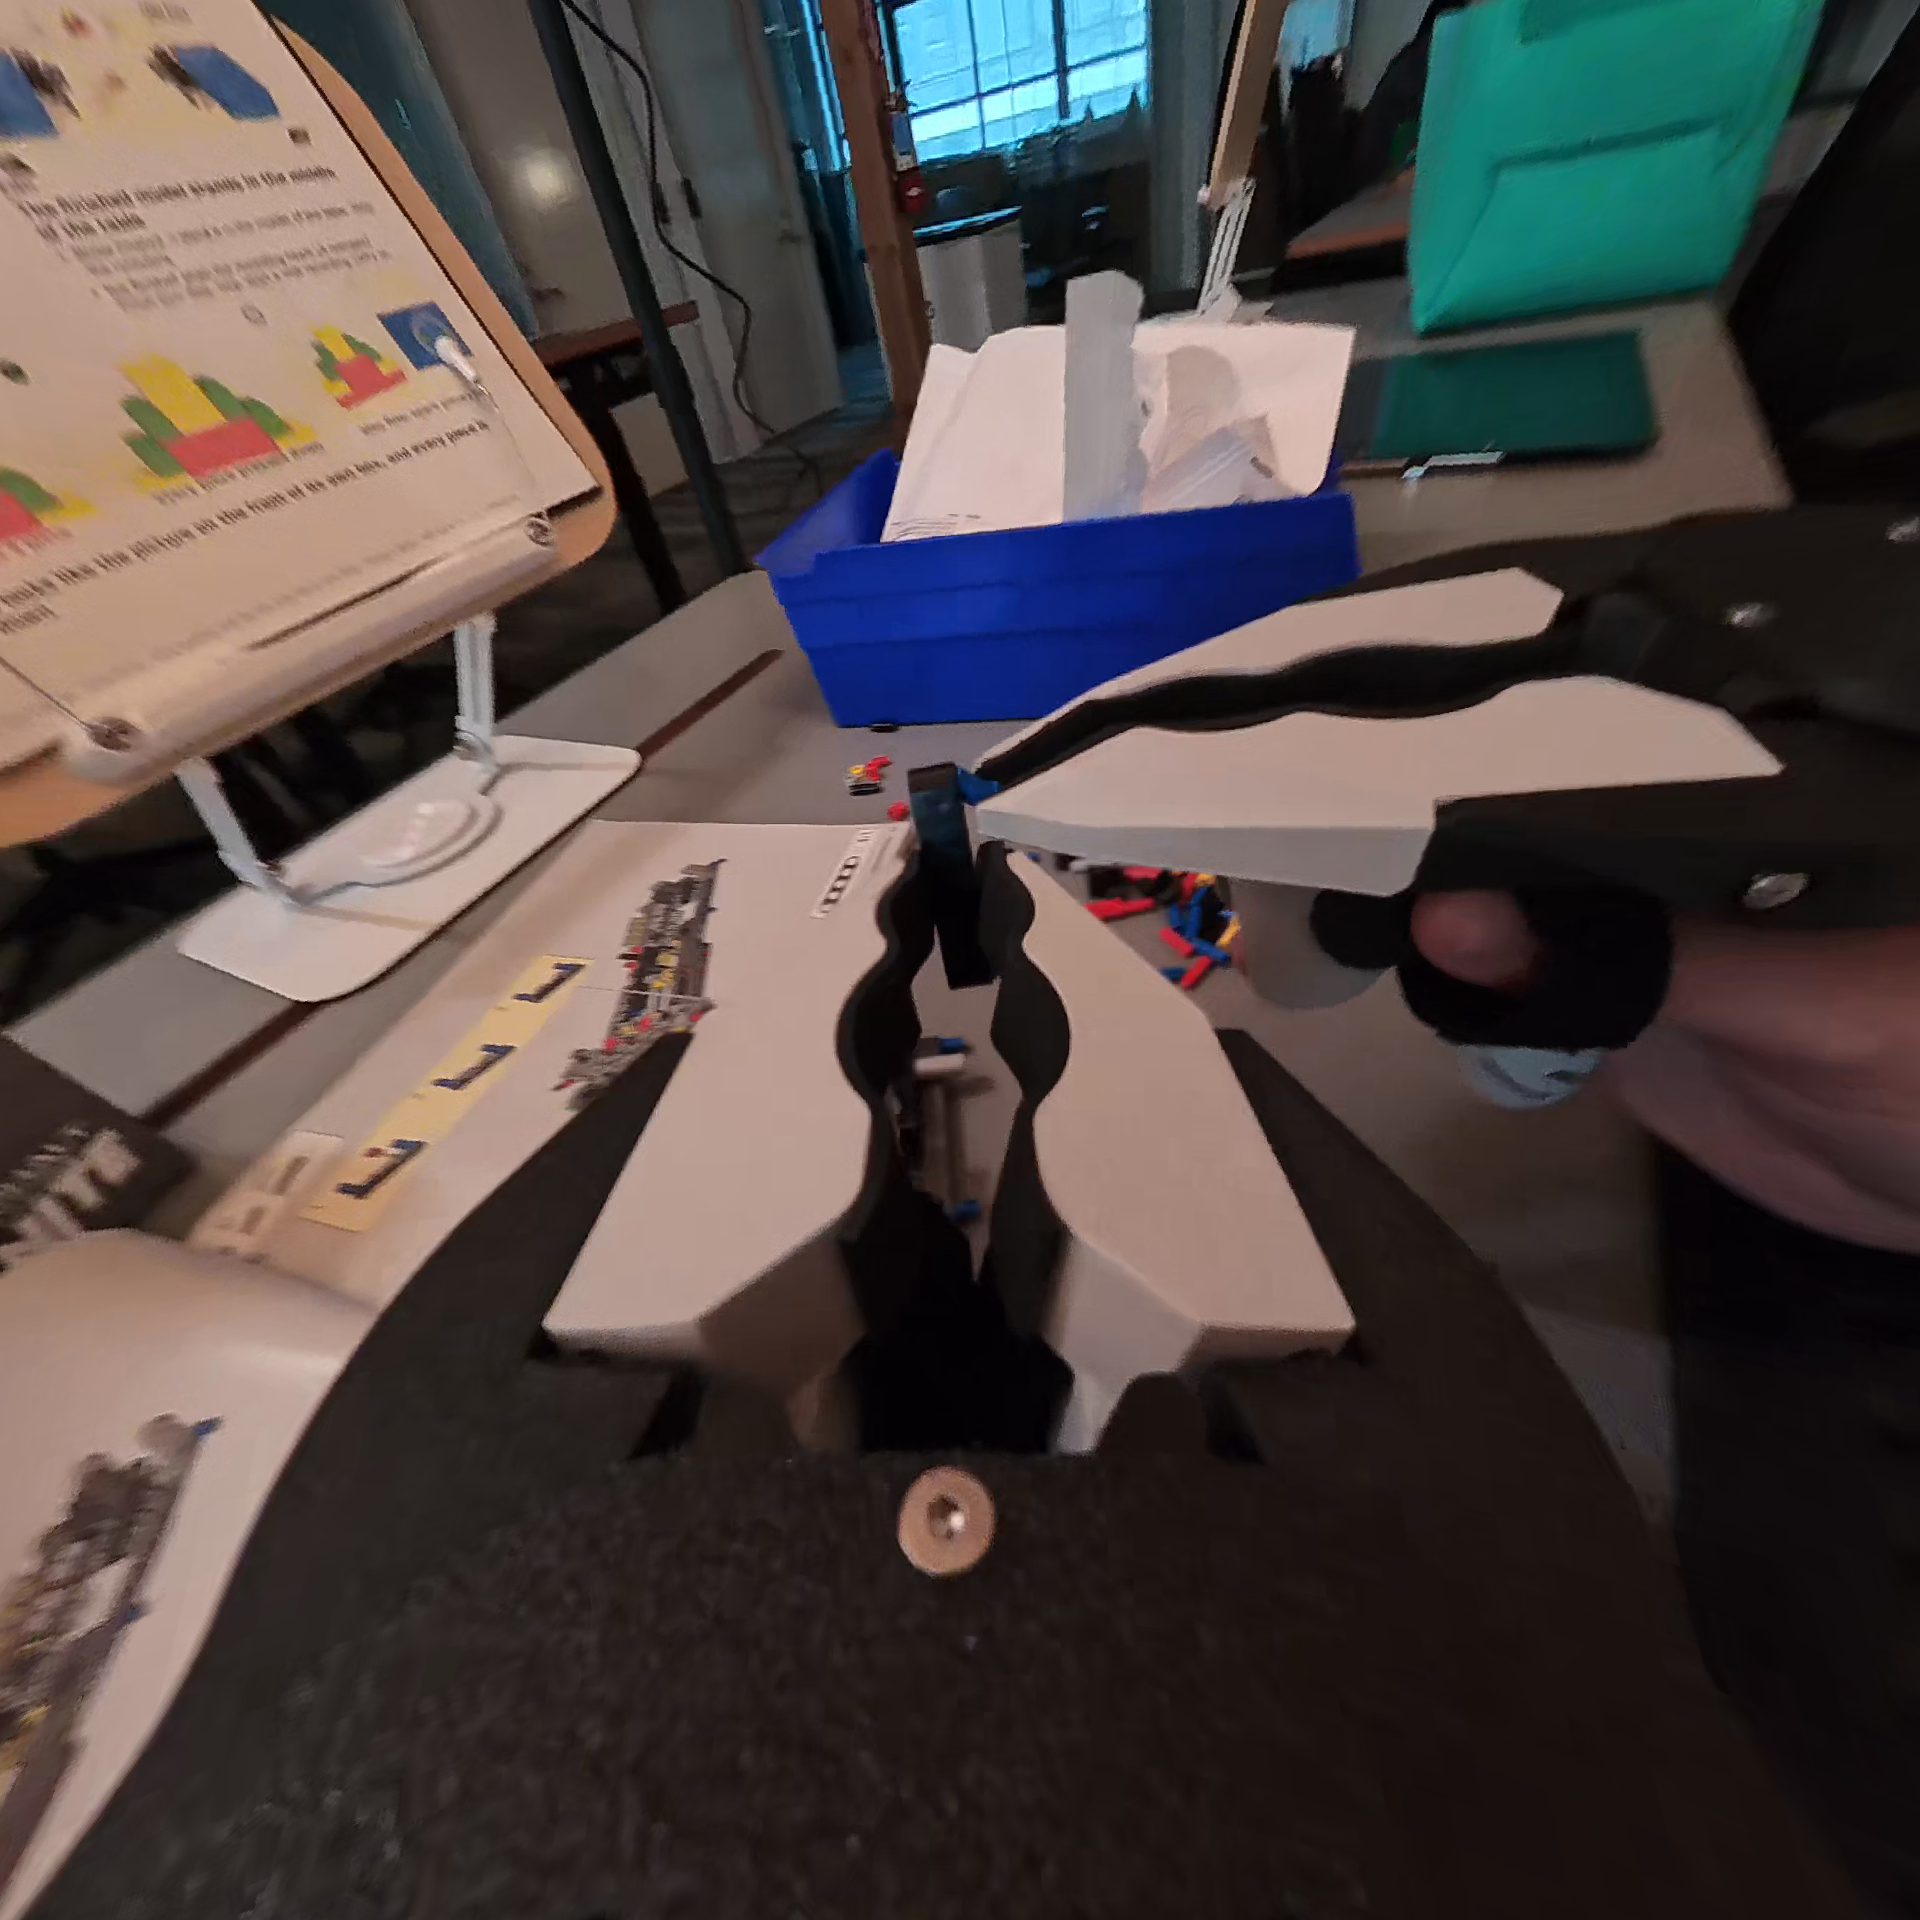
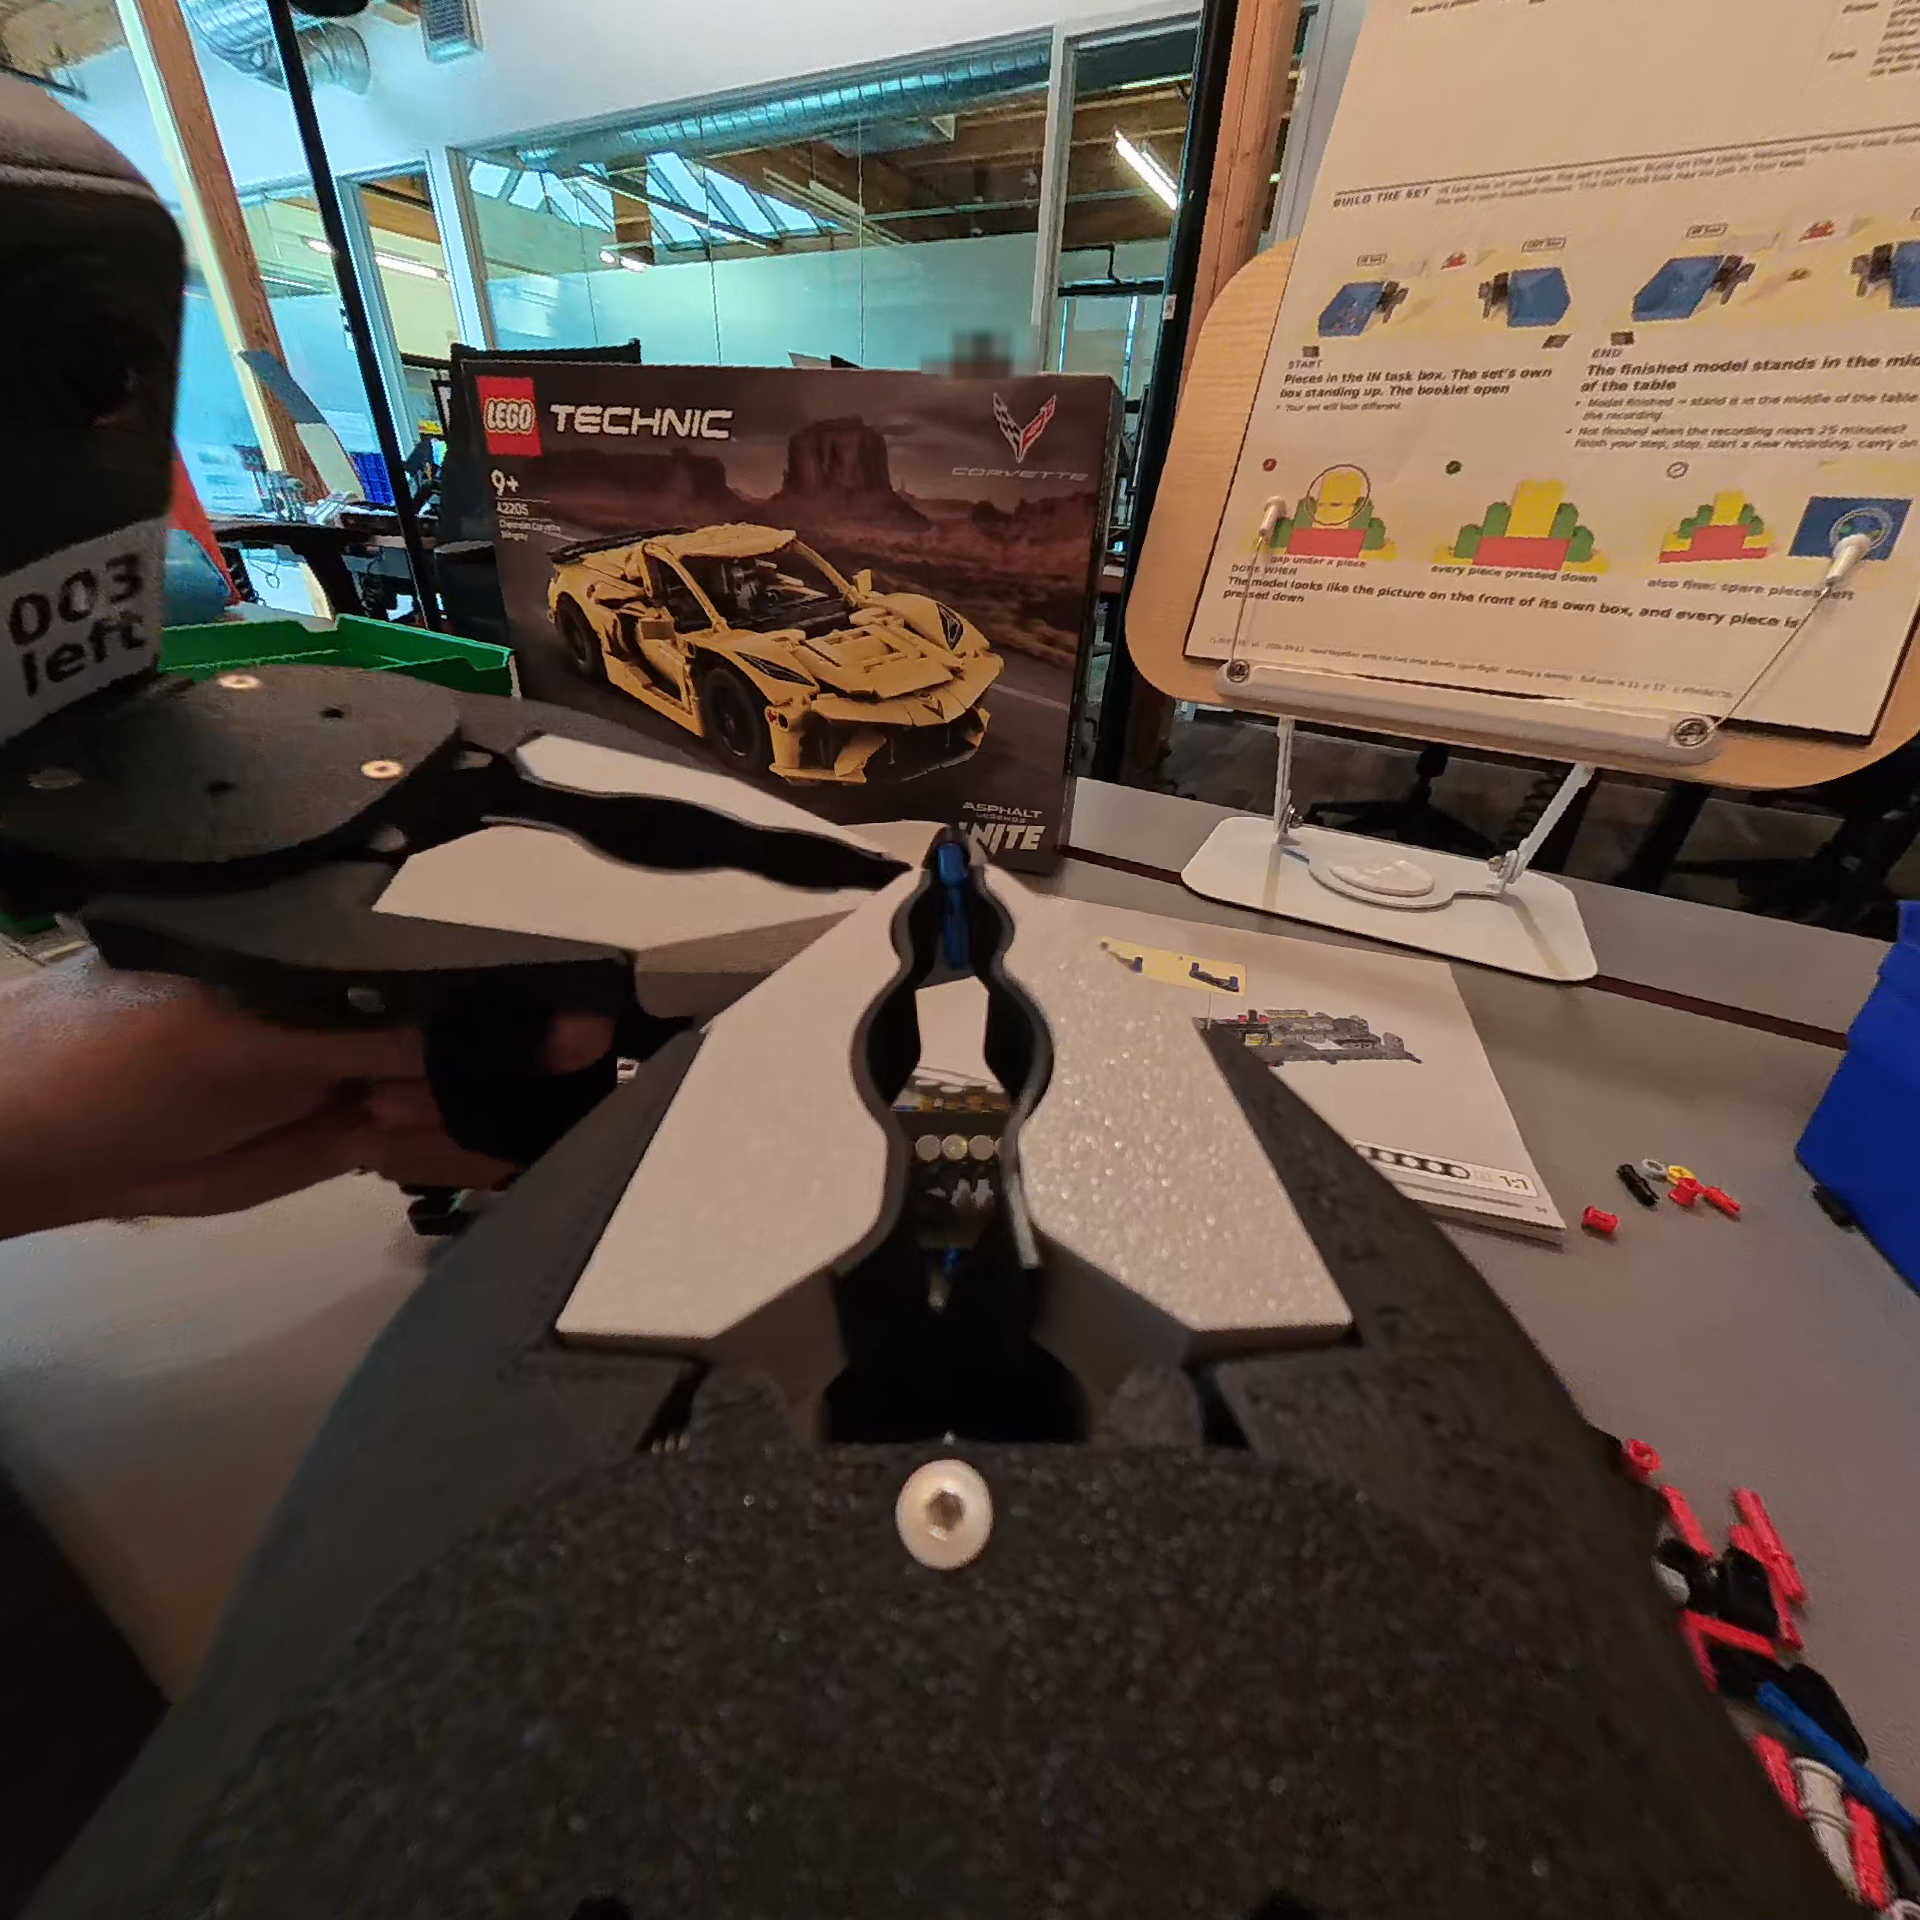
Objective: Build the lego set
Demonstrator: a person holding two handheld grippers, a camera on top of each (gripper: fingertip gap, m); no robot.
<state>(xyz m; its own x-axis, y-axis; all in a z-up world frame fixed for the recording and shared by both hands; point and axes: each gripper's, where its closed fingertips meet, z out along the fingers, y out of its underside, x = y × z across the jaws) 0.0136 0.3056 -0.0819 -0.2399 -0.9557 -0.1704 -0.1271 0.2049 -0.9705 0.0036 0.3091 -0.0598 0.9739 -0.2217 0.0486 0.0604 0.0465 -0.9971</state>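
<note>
My two grippers meet above the table: left gripper (image 1: 951,894) pinches one dark blue piece (image 1: 948,883), right gripper (image 2: 951,883) clamps one blue pin (image 2: 948,904). How they join is hidden.

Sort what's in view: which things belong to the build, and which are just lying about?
In use:
left gripper shut on dark blue beam
right gripper shut on blue pin
open instruction booklet
loose pieces
set box

Lying about:
blue bin holding white bags
green bin
sheet stand
</note>
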